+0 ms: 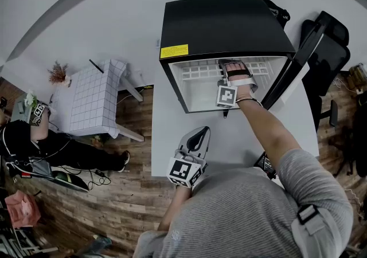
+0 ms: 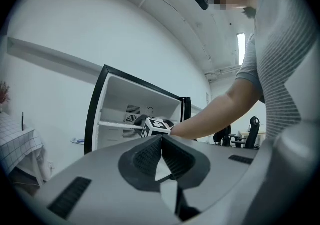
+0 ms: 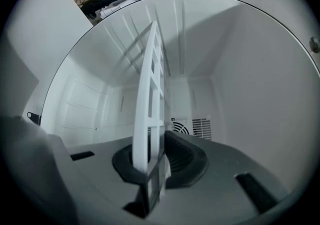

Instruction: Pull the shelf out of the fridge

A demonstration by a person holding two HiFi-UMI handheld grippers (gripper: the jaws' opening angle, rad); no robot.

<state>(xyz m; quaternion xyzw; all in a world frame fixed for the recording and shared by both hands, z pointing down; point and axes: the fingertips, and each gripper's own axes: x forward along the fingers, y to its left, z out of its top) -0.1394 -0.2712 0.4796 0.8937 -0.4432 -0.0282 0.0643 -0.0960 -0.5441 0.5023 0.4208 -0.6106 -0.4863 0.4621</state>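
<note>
- Pointing toward the fridge from just in front of the person's grey striped shirt (image 1: 252, 217), the left gripper (image 1: 199, 134) is held over the near part of the white table (image 1: 166, 136). Its jaws meet at the tips and have nothing between them.
- Past it, the person's right arm (image 1: 269, 131) stretches across the table into the open cabinet.
- At the end of that arm, the right gripper (image 1: 231, 73) sits inside the opening, with its marker cube at the mouth. Its jaws are closed on the front edge of the white grid shelf (image 3: 150, 94), a pad pressing on each side of the bar.
- That shelf lies inside the cabinet, spanning its width, with its front edge near the opening.
- The black mini fridge (image 1: 223, 22) stands on the far part of the table, a yellow label (image 1: 174, 51) on its top front corner. Its door (image 1: 295, 65) is swung open to the right.
- A round fan grille (image 3: 182, 128) shows on the inner back wall.
- Off to the left stands a small table with a checked cloth (image 1: 94, 99).
- A black office chair (image 1: 330, 45) is right of the door.
</note>
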